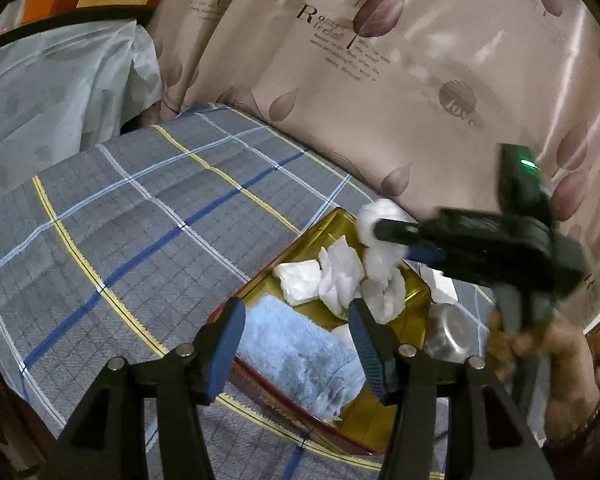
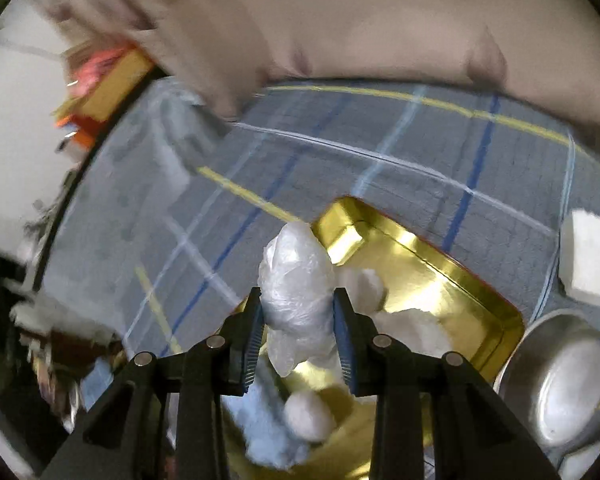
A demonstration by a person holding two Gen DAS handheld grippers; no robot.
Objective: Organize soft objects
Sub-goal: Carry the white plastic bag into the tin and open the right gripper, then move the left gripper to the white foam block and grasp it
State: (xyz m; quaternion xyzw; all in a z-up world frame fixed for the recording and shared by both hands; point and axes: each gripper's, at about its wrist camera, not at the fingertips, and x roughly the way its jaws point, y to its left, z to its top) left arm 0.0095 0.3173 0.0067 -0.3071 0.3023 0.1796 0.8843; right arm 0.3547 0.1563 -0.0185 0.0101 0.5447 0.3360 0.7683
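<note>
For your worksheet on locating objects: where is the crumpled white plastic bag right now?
The white plastic bag is pinched in the right gripper, held above the gold tray, centre of the right wrist view.

The right gripper [image 2: 298,334] pinches a crumpled white plastic bag [image 2: 296,292] between its fingers [image 2: 345,340] above the gold tin [image 2: 428,276].

A grey plaid tablecloth [image 1: 148,216] covers the table; a pink leaf-printed satin curtain [image 1: 420,80] hangs behind, and an upturned steel bowl [image 2: 560,380] rests on the cloth.
</note>
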